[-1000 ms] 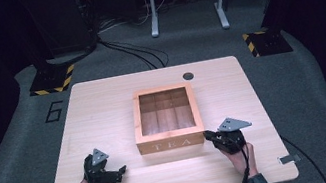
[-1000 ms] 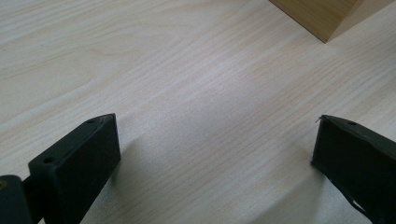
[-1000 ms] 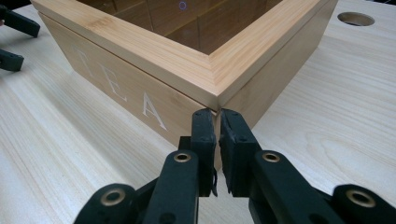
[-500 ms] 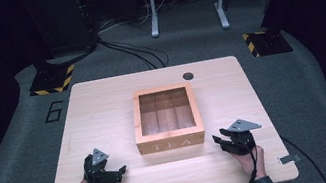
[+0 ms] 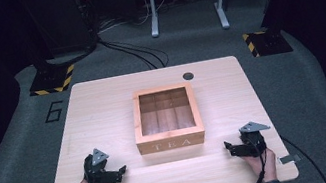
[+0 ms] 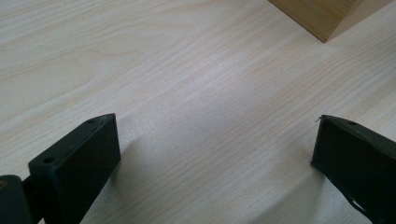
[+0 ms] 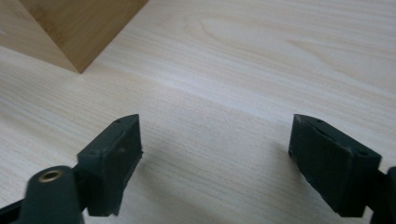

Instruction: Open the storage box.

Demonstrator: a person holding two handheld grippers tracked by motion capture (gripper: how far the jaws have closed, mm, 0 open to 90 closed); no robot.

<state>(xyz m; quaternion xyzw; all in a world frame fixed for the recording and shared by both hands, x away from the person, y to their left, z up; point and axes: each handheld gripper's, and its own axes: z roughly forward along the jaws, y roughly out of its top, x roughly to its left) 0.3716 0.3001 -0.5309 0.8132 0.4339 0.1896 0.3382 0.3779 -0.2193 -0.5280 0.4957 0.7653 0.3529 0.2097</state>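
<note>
1. One light wooden table point(image 5: 103, 107) is seen, carrying everything else.
2. One wooden tea box point(image 5: 167, 118), lettered TEA on its front and divided into compartments, is set at the table's middle, between the grippers and apart from both.
3. Two grippers are counted: the left gripper point(image 5: 119, 172) is held wide open over bare wood; the right gripper point(image 5: 229, 148) has just been opened wide, nothing between its jaws.
4. One dark round disc point(image 5: 188, 75) is set near the far edge.

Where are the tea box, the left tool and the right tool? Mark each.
tea box point(image 5: 172, 143), high view, lettered front wall.
left tool point(image 5: 120, 172), high view, between its tips.
right tool point(image 5: 229, 148), high view, between its tips.
</note>
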